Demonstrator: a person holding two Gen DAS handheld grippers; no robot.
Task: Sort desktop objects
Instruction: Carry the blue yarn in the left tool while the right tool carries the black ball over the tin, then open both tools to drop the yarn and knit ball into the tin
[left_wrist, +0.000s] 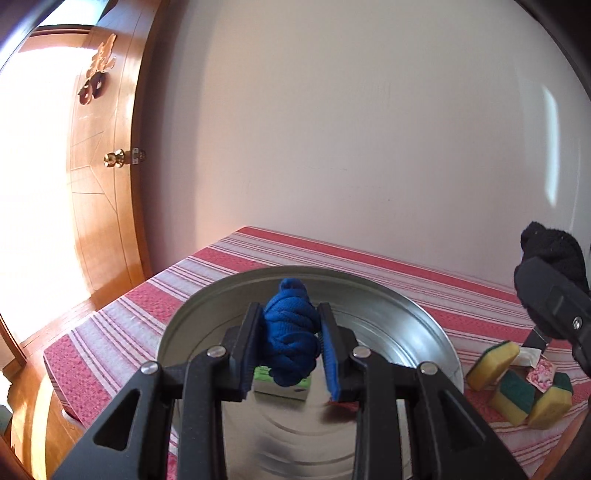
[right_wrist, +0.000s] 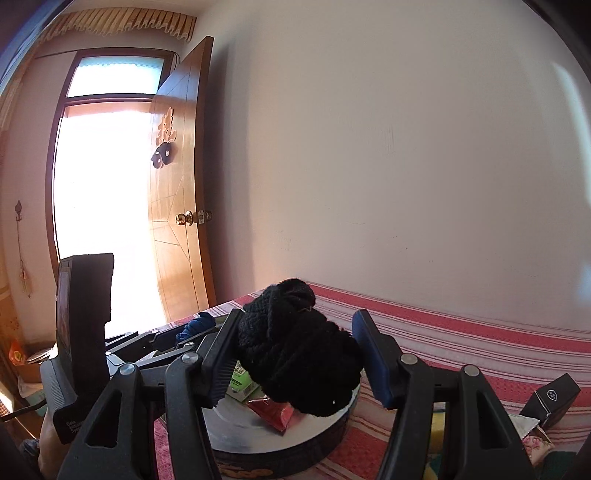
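My left gripper (left_wrist: 290, 326) is shut on a blue knitted bundle (left_wrist: 291, 332) and holds it above a round metal tin (left_wrist: 424, 332). A green-and-white packet (left_wrist: 280, 386) and a red packet (left_wrist: 341, 406) lie in the tin. My right gripper (right_wrist: 299, 350) is shut on a black knitted bundle (right_wrist: 299, 358) and holds it above the tin's right part (right_wrist: 240, 439). The right gripper with the black bundle (left_wrist: 554, 254) also shows at the right edge of the left wrist view. The left gripper and blue bundle (right_wrist: 194, 325) show at the left of the right wrist view.
The table has a red-and-white striped cloth (left_wrist: 369, 254). Several yellow-and-green sponges (left_wrist: 513, 384) and small sachets (left_wrist: 541, 373) lie right of the tin. A small black box (right_wrist: 554, 398) stands at the right. A white wall is behind; a wooden door (left_wrist: 107, 177) is at the left.
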